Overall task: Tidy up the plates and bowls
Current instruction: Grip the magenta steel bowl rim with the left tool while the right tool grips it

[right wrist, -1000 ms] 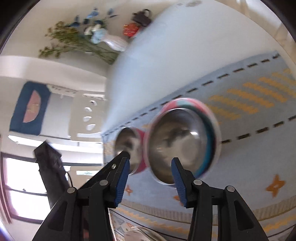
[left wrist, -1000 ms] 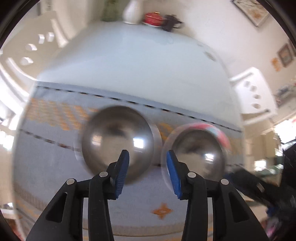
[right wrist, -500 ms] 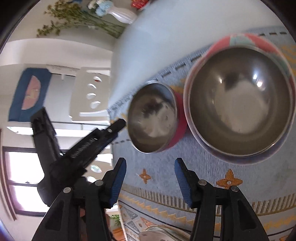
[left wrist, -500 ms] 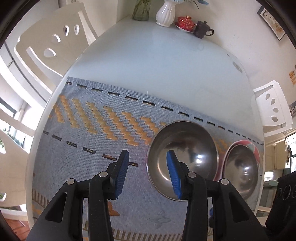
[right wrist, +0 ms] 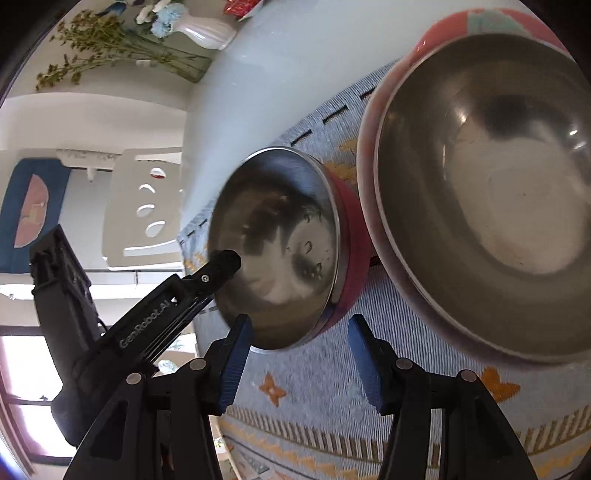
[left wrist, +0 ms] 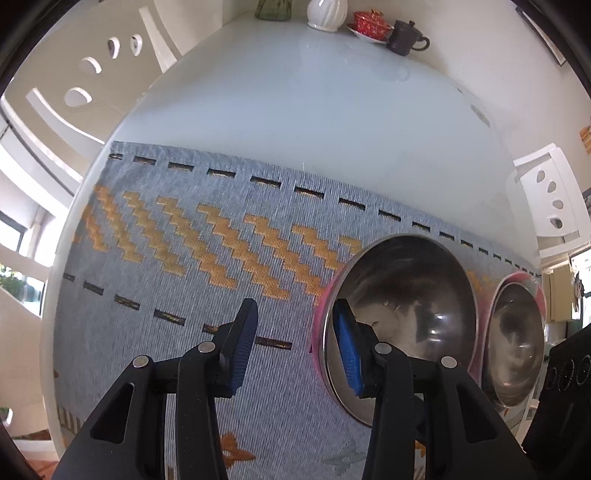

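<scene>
On a pale glass-topped table (left wrist: 332,122) lies a grey-blue woven mat (left wrist: 166,280) with orange zigzags and dashed lines, covering the near part of the top. Two steel-lined bowls sit side by side on the mat toward its right end, close together and perhaps touching. Seen from the right wrist, the larger bowl (right wrist: 491,192) has a pink and teal outside and sits nearer the right edge, while the smaller bowl (right wrist: 277,247) with a red-pink outside sits just left of it.

At the table's far edge stand a white vase (left wrist: 327,14), a red lidded cup on a saucer (left wrist: 371,24) and a dark mug (left wrist: 406,37). White chairs (left wrist: 554,199) surround the table.

Both tools are empty. The left gripper (left wrist: 295,343) has its jaws apart, straddling the left rim of the smaller bowl: one blue pad (left wrist: 347,350) hangs inside the bowl, the other outside over the mat, neither pressing. The right gripper (right wrist: 299,362) hovers with jaws apart over the mat just in front of the smaller bowl.

Judging by this, the sorting has barely begun: the bowls are neither nested nor stacked. A stack of what may be plates shows faintly at the table's near edge. The likely next step is to clamp the smaller bowl's rim.
</scene>
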{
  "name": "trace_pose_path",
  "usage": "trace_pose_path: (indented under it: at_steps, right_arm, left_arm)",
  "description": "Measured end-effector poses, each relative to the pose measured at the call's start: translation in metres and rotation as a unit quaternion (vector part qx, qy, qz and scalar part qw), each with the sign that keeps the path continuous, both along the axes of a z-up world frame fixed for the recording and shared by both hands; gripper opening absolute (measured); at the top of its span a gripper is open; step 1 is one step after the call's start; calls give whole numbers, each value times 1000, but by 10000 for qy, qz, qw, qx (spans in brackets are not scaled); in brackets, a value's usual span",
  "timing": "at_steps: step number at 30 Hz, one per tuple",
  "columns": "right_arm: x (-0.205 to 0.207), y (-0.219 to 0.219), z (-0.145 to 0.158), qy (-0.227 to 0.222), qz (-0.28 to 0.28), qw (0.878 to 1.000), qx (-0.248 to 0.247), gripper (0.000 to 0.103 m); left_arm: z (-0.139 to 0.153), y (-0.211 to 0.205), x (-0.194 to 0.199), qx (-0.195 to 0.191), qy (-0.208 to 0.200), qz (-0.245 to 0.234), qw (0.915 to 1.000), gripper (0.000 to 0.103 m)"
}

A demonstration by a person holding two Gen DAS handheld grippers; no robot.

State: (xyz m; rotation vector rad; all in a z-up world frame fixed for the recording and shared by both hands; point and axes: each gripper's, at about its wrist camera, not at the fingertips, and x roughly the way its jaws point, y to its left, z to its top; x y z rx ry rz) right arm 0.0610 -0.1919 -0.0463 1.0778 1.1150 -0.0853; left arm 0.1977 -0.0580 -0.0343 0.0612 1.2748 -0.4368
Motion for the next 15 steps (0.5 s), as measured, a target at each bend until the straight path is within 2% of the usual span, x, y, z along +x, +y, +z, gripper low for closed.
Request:
trace_pose_path:
  at_steps: [7, 15]
  right_arm:
    - [11, -3, -16, 230, -91, 9997, -92, 53]
    - [18, -7, -15, 174, -59, 9995, -264, 52]
  left_arm:
    - [-15, -7, 9, -142, 162, -119, 9997, 39]
    - [-27, -30, 16, -314, 291, -306, 9986, 42]
